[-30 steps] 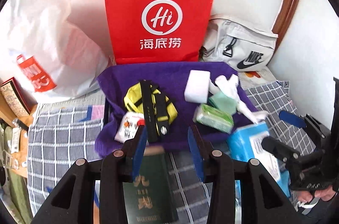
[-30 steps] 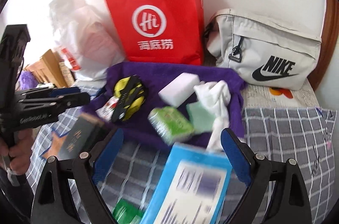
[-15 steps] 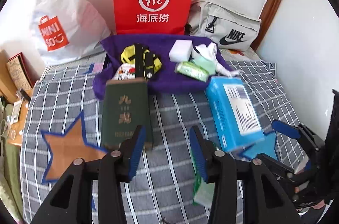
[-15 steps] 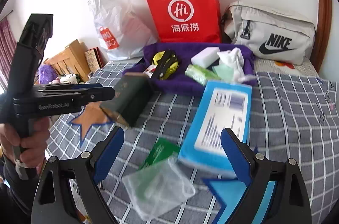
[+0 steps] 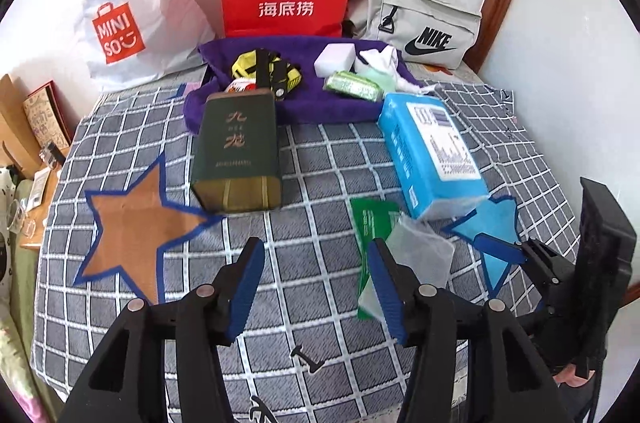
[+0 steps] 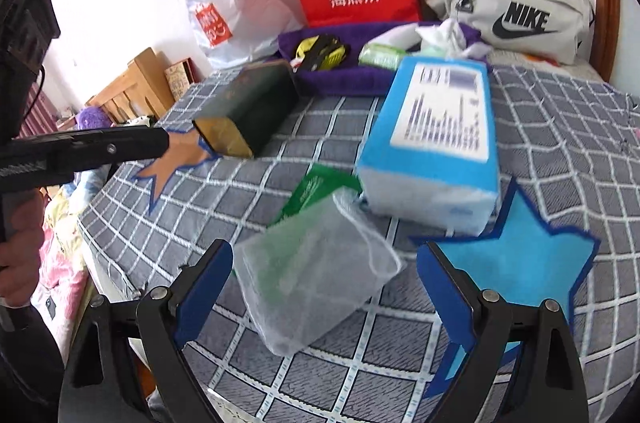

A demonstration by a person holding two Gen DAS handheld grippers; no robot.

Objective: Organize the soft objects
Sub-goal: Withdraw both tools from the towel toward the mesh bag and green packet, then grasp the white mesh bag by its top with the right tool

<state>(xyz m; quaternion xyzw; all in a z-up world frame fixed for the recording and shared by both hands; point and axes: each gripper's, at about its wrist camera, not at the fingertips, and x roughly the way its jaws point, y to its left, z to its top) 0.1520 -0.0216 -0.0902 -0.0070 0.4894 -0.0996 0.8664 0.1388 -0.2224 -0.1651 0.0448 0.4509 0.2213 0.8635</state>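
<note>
Grippers over checked bed [image 5: 304, 159]: left gripper [image 5: 316, 287] jaws apart, just been opening, nothing between; right gripper [image 6: 324, 287] jaws spread wide, mesh pouch [image 6: 316, 275] lying between, untouched. Green tin [image 5: 236, 151] centre-left, blue pack [image 5: 432, 151] right. Far purple cloth [image 5: 320, 103] holds sponge [image 5: 335, 59], tissues [image 5: 352, 85], white rag [image 5: 380, 57].

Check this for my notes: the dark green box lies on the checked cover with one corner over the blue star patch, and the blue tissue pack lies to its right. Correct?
One detail is off. In the left wrist view the dark green box overlaps the orange star patch, not the blue star patch. It does lie on the checked cover, with the blue tissue pack to its right.
</note>
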